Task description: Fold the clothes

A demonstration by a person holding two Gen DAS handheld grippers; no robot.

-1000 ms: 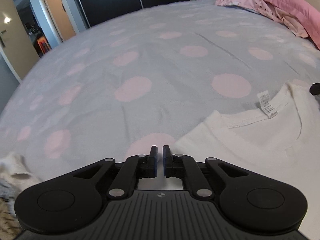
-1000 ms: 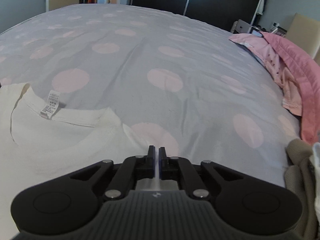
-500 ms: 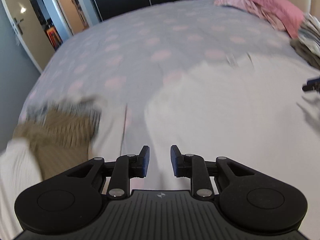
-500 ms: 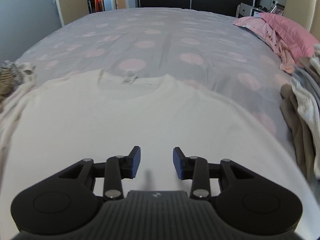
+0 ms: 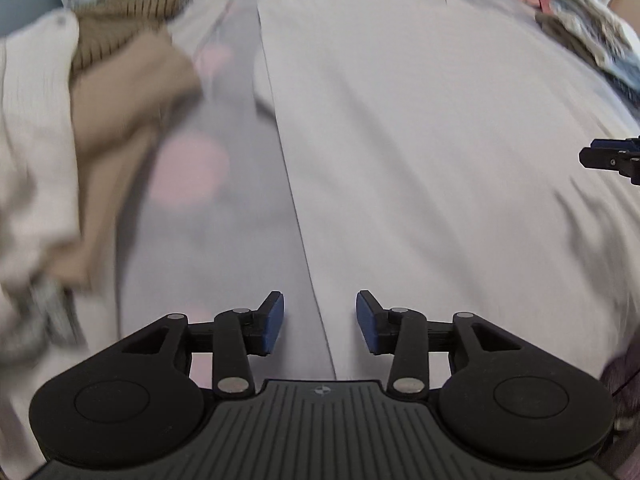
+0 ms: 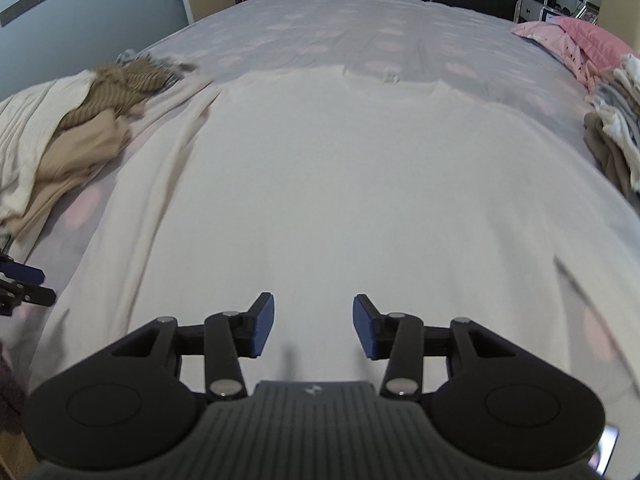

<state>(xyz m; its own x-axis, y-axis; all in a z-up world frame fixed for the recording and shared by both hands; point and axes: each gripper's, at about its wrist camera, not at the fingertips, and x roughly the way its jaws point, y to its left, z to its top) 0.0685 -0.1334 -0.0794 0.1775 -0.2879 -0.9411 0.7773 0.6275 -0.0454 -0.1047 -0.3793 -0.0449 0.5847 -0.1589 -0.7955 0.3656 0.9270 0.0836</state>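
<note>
- the white t-shirt lies spread flat on the bed, collar toward the far edge and hem toward the near edge, covering most of the middle of the spotted sheet.
- a second ago both tongs were pressed nearly together up at the shirt's shoulders by the collar; now both have travelled back along the shirt to its hem end, so the collar looks small and far off in the right wrist view.
- the left tongs are opening, nothing between the pads; they hang over the shirt's left side edge, with bare sheet under one pad and white cloth under the other.
- the right tongs are also opening and empty, above the plain body of the shirt near the hem.
- judgement: the shoulders appear to have been let go after a smoothing or laying-out pull, and the hands are now placed for a fresh grasp low on the shirt, probably for the first fold.
- a heap of beige and cream clothes sits at the bed's left edge, close to the shirt's left sleeve; a stack of clothes rests at the right edge, below the pink pillow.
- the left wrist view is blurred, so fine creases there cannot be judged.
</note>
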